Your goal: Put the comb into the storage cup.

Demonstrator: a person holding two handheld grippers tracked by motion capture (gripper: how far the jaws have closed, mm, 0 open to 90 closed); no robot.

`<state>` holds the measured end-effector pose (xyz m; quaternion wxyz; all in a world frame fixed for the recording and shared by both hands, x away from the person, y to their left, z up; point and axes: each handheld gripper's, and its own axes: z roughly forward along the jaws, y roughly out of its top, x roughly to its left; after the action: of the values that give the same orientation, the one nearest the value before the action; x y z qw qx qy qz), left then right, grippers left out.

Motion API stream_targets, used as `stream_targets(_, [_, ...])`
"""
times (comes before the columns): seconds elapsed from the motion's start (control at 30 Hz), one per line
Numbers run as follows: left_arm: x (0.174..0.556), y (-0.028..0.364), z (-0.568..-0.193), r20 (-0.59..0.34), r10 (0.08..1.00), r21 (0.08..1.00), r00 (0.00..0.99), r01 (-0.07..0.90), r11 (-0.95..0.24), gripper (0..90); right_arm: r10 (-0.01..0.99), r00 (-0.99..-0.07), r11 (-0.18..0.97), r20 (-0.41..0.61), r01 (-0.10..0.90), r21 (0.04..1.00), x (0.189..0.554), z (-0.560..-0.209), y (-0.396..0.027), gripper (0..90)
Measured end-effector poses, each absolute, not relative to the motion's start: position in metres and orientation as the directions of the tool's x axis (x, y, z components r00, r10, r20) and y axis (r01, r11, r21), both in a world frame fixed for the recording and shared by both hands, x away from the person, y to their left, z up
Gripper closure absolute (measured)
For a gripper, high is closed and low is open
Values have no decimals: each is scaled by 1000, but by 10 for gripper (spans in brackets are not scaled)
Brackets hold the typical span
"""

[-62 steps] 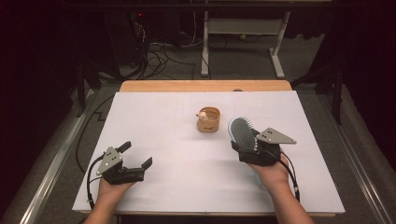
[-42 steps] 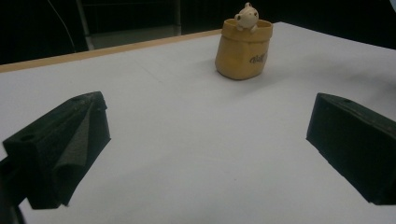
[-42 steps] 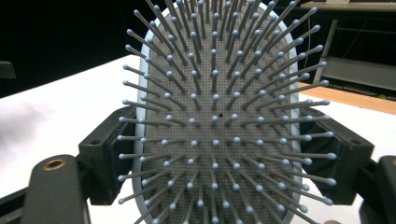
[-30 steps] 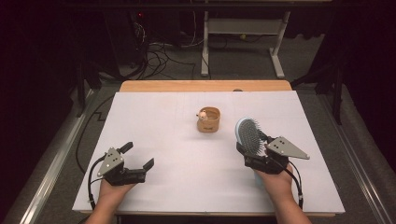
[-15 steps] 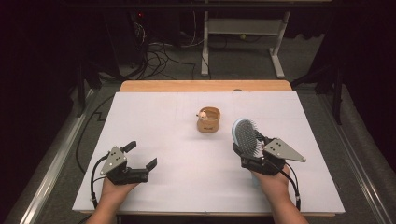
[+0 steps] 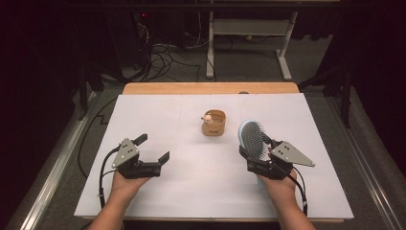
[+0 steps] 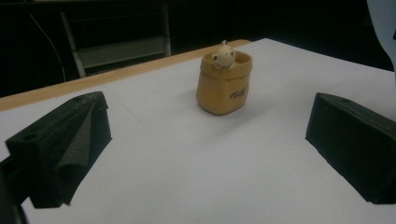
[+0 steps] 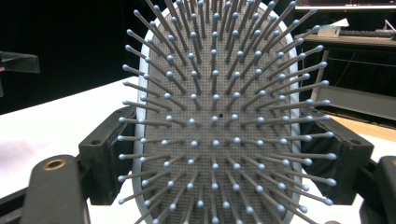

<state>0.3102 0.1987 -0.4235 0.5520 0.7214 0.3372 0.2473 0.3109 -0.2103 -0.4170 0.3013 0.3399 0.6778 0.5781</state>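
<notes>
A pale blue hairbrush [image 6: 252, 137] with a grey bristle pad stands upright at the table's right, and my right gripper [image 6: 258, 160] is shut on its lower sides. In the right gripper view the hairbrush [image 8: 219, 116] faces the camera, bristles pointing at it, with a black jaw pressed on each edge. My left gripper [image 6: 154, 148] hovers open over the table's left with nothing between its jaws. A small tan pot [image 6: 213, 122] with a little cream figure on its rim sits mid-table; in the left gripper view the pot [image 7: 224, 84] lies ahead between the jaws, well apart.
The white table top [image 6: 158, 115] has a wooden strip [image 6: 210, 88] along its far edge. Beyond it are a dark floor with cables [image 6: 163, 52] and a white desk frame [image 6: 249, 28].
My left gripper has lifted and shifted a little right and forward. The right gripper and hairbrush have stayed in place over the last second, after turning slightly before that.
</notes>
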Motion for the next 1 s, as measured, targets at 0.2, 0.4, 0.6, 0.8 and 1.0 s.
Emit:
stream_targets(0.2, [317, 182, -416, 4, 742, 965, 670, 191, -177, 11, 809, -588, 107, -19, 116, 987, 312, -417, -209, 203])
stream_targets(0.4, [322, 166, -412, 2, 721, 967, 693, 182, -178, 11, 812, -583, 115, -32, 105, 988, 312, -416, -208, 203])
stream_targets(0.6, [325, 149, -410, -3, 697, 967, 717, 178, -179, 11, 814, -580, 119, -39, 101, 988, 314, -416, -206, 203])
stream_targets(0.8, [324, 138, -413, -15, 669, 968, 743, 178, -176, 11, 811, -583, 125, -45, 98, 987, 315, -416, -203, 203])
stream_targets(1.0, [324, 132, -416, -17, 652, 968, 758, 176, -180, 11, 810, -584, 133, -52, 97, 986, 316, -416, -199, 203])
